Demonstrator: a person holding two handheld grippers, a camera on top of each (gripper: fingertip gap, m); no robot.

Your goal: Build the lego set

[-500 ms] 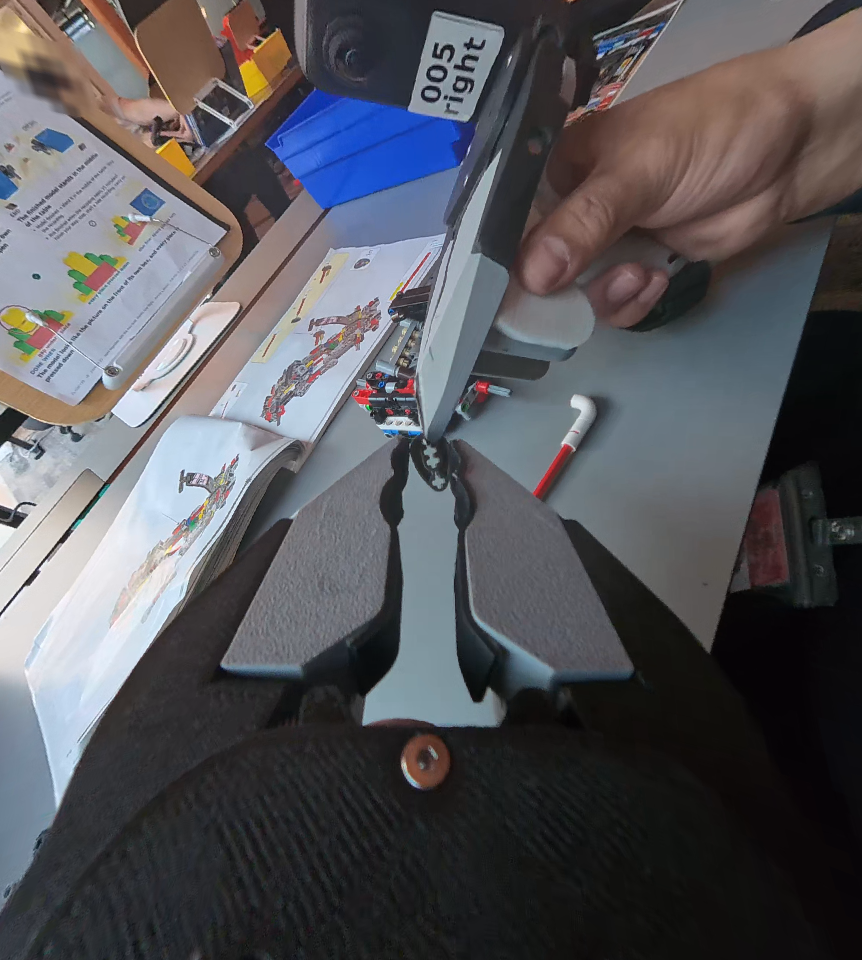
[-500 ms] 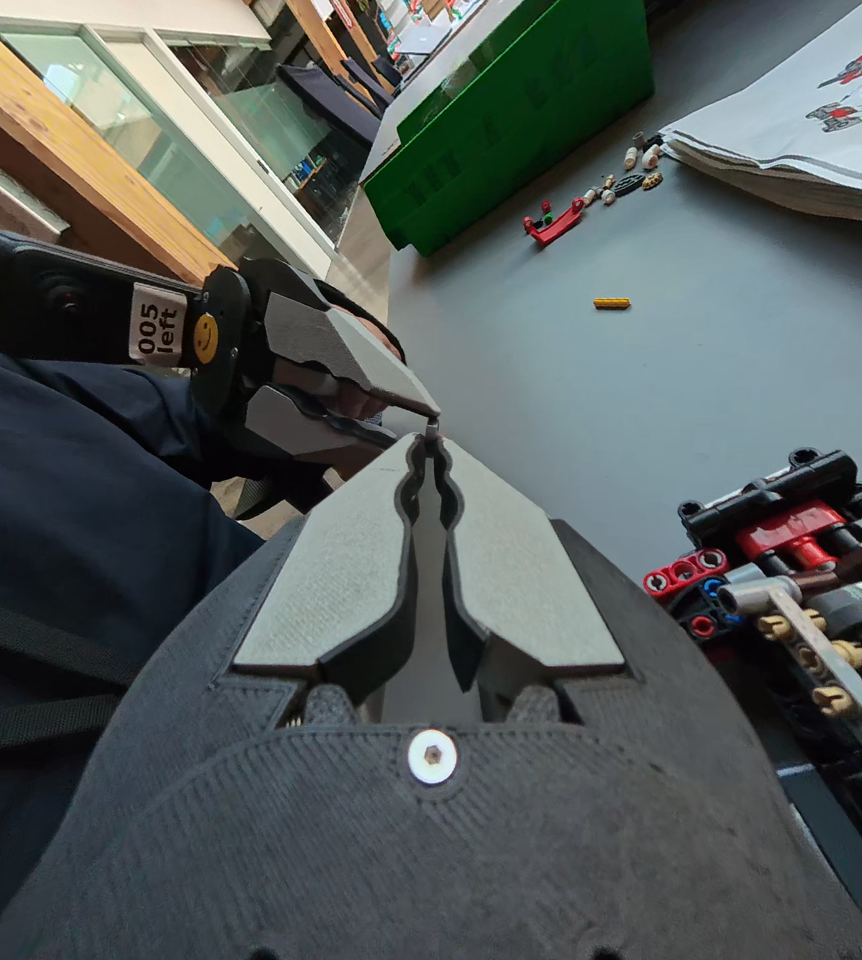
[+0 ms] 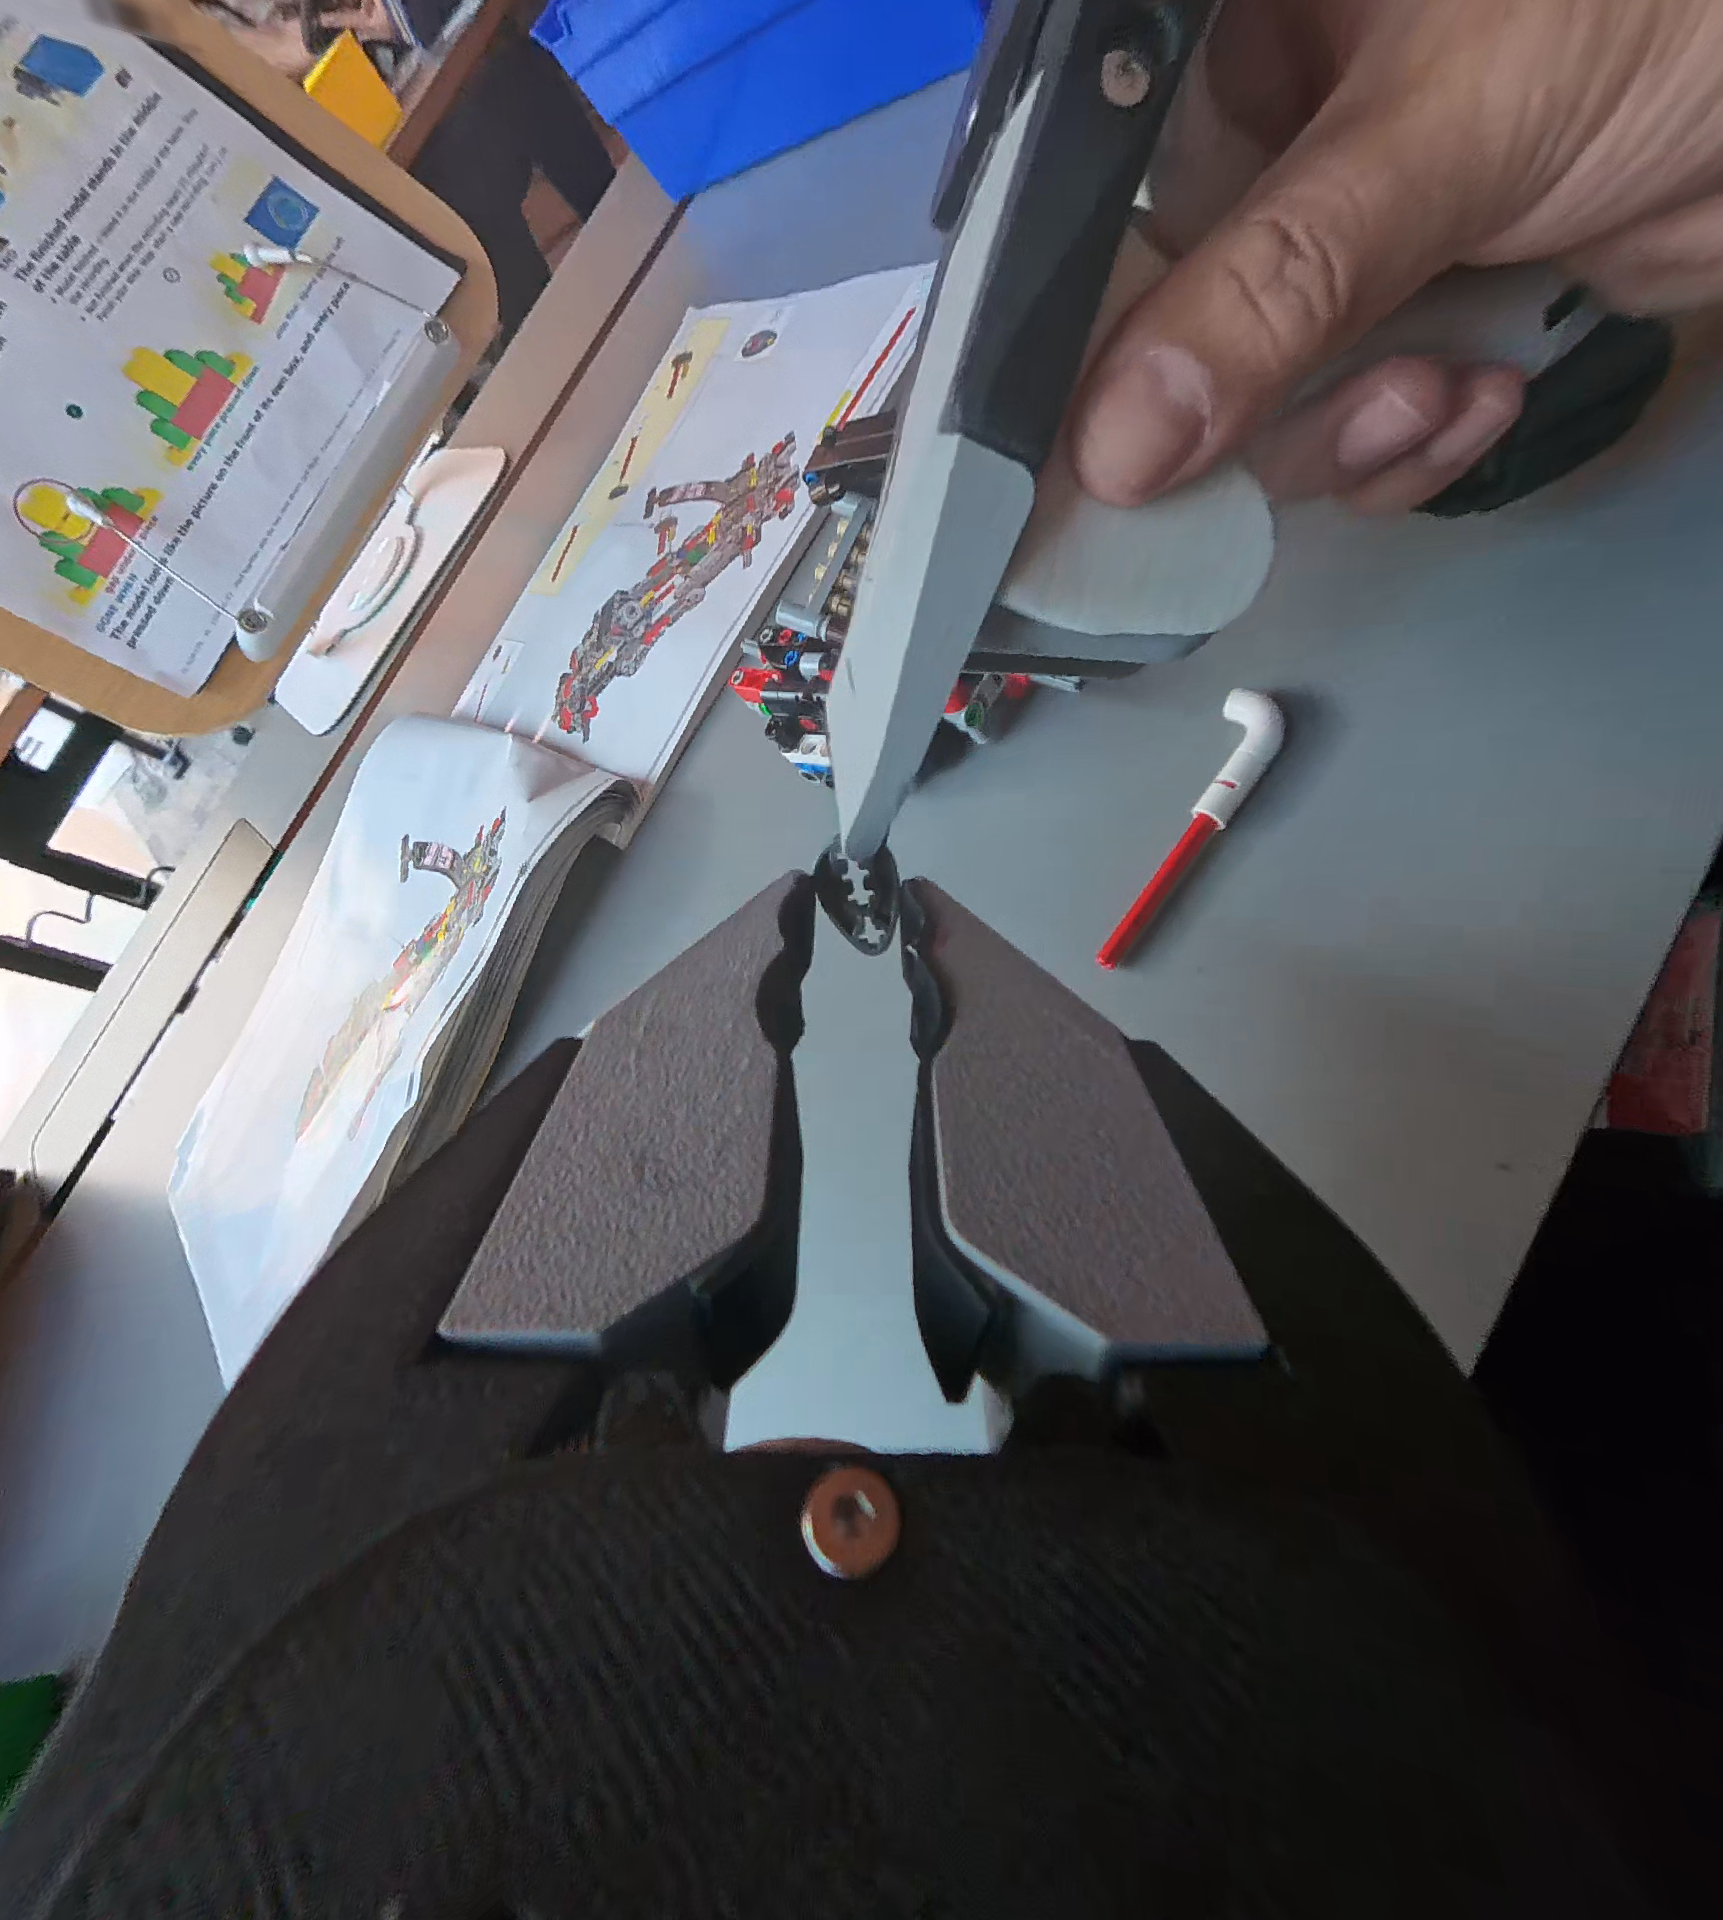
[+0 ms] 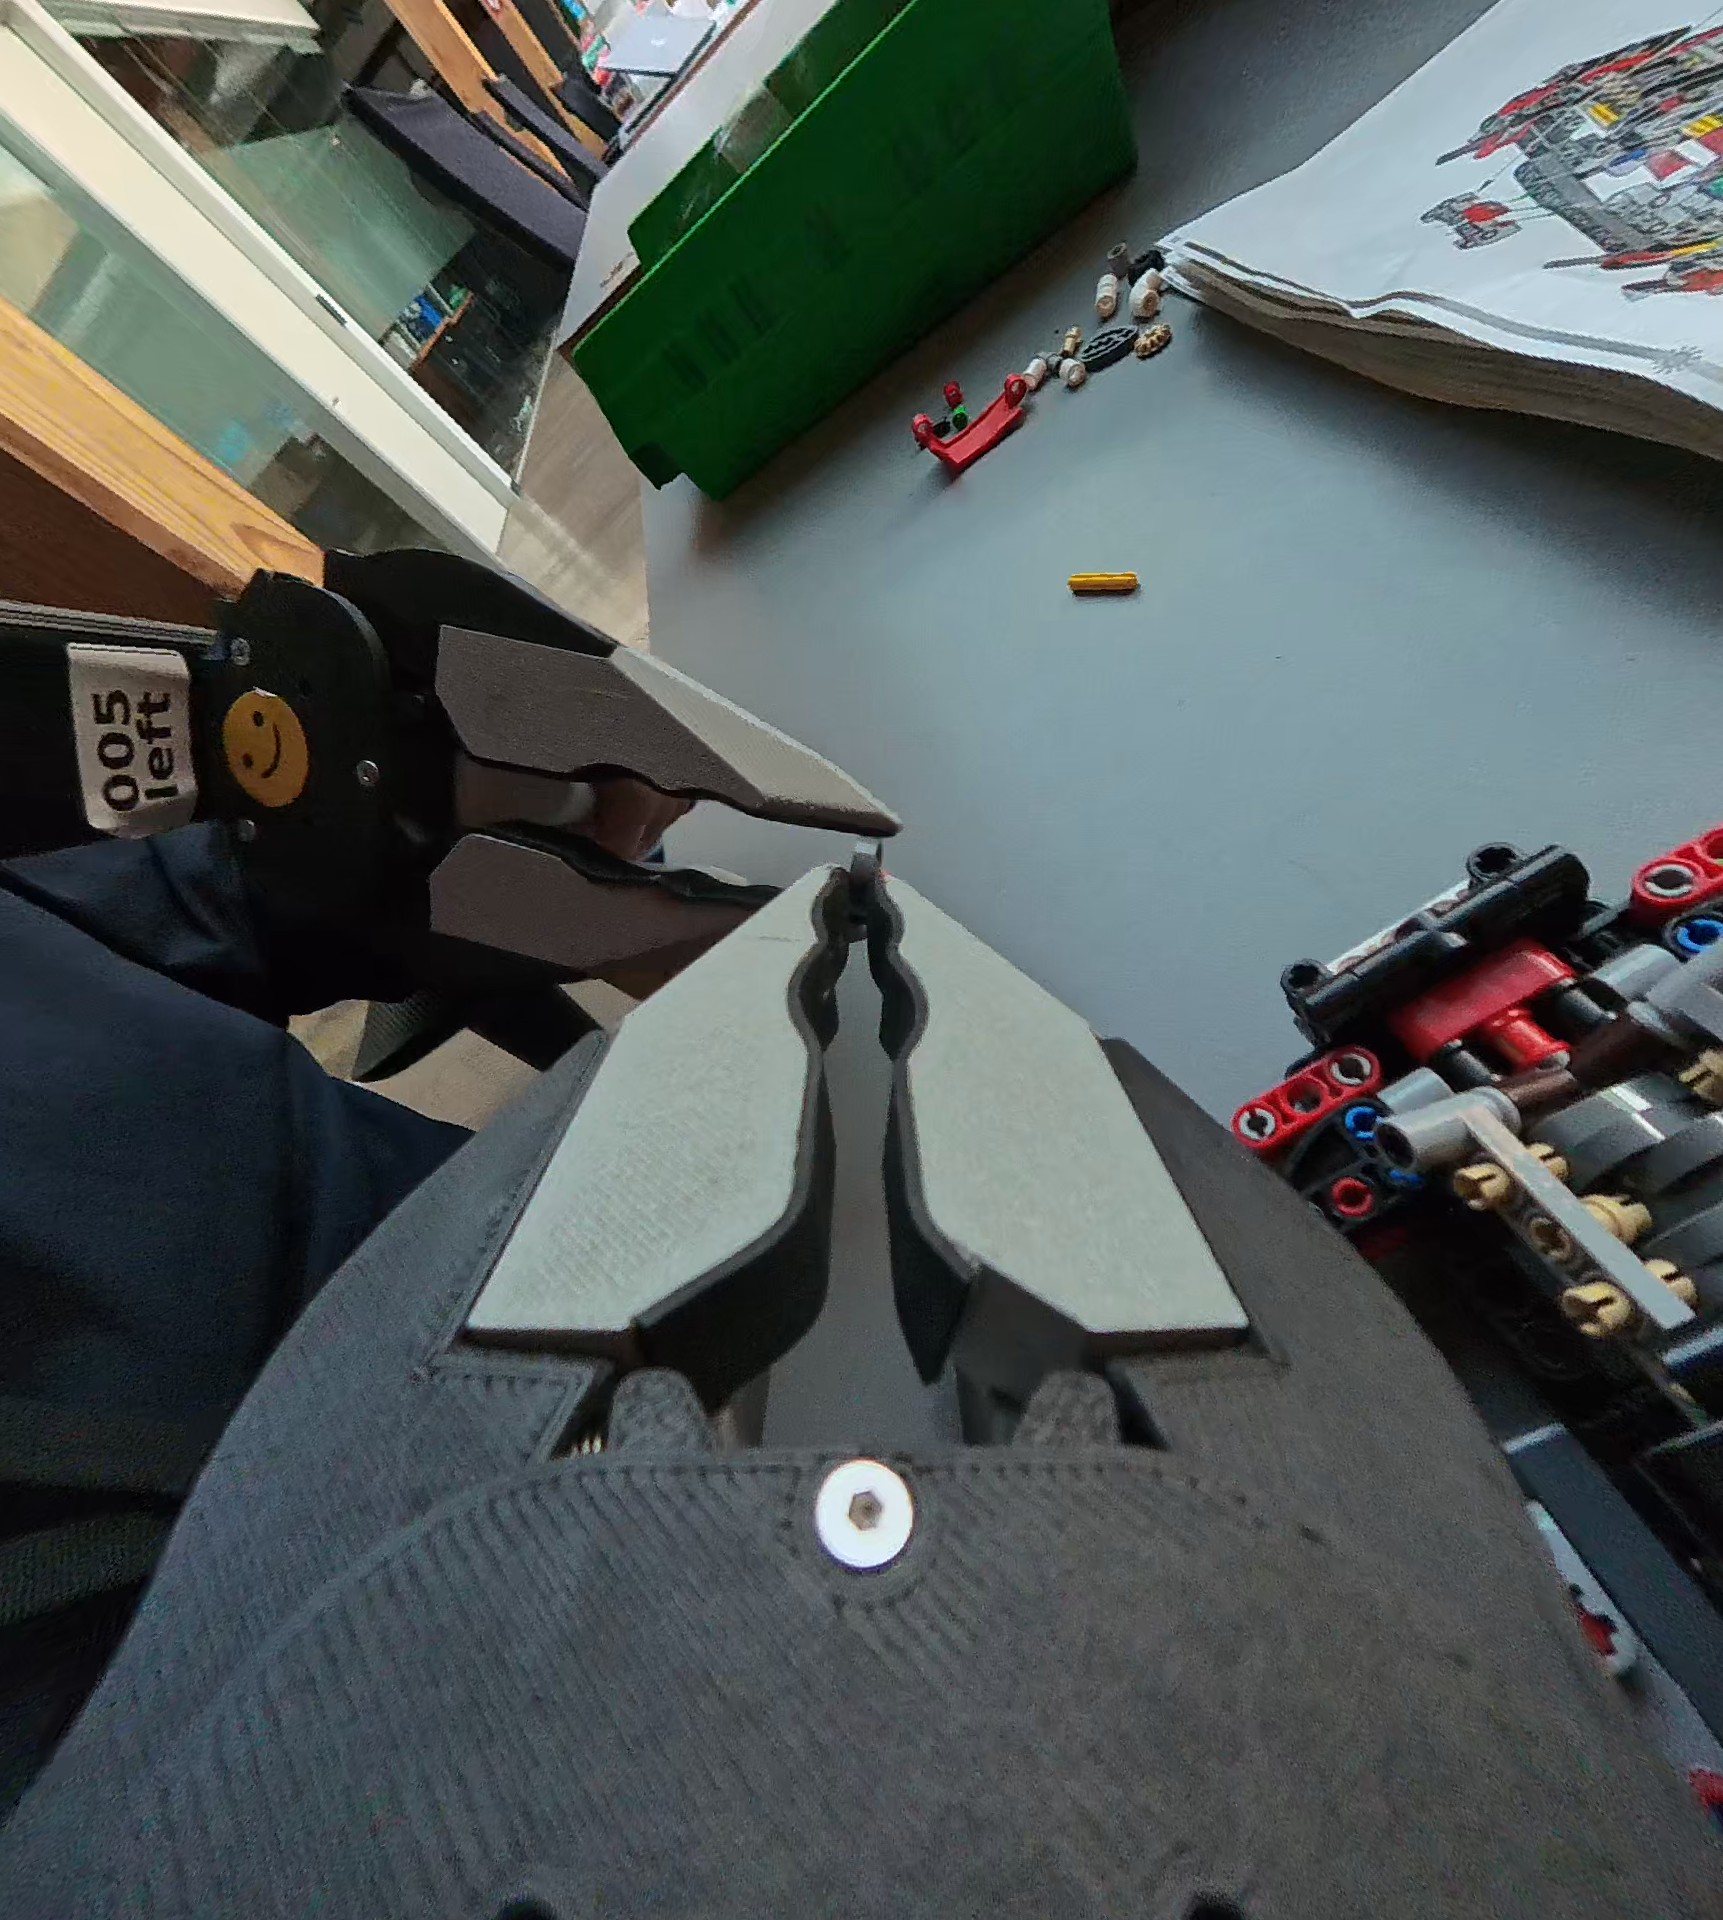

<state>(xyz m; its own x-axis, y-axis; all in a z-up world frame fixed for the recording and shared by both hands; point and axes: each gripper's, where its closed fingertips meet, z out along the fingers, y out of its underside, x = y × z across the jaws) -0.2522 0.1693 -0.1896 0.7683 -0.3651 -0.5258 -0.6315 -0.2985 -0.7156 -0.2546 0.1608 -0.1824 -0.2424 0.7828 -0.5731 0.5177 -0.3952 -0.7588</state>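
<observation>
My left gripper has a small black oval toothed building piece between its fingertips, with the pads against its two sides. My right gripper comes down from above, held by a hand, and its tip meets the top of the same piece. In the right wrist view my right gripper is shut on the thin piece, seen edge on. The left gripper's upper finger touches the piece from the left; its lower fingertip is hidden behind my right fingers. Both grippers are above the grey table.
A partly built brick model stands at the right, also behind the right gripper. An open instruction booklet lies left. A white and red rod, a yellow pin, a red part, small loose parts and a green bin lie around. Both grippers' tips are close together, under 4 cm apart. The yellow pin is about 15 cm from both grippers' fingertips.
The two grippers stay tip to tip on the black piece. The right gripper and hand have come a little closer in the left wrist view. Nothing else moved.
</observation>
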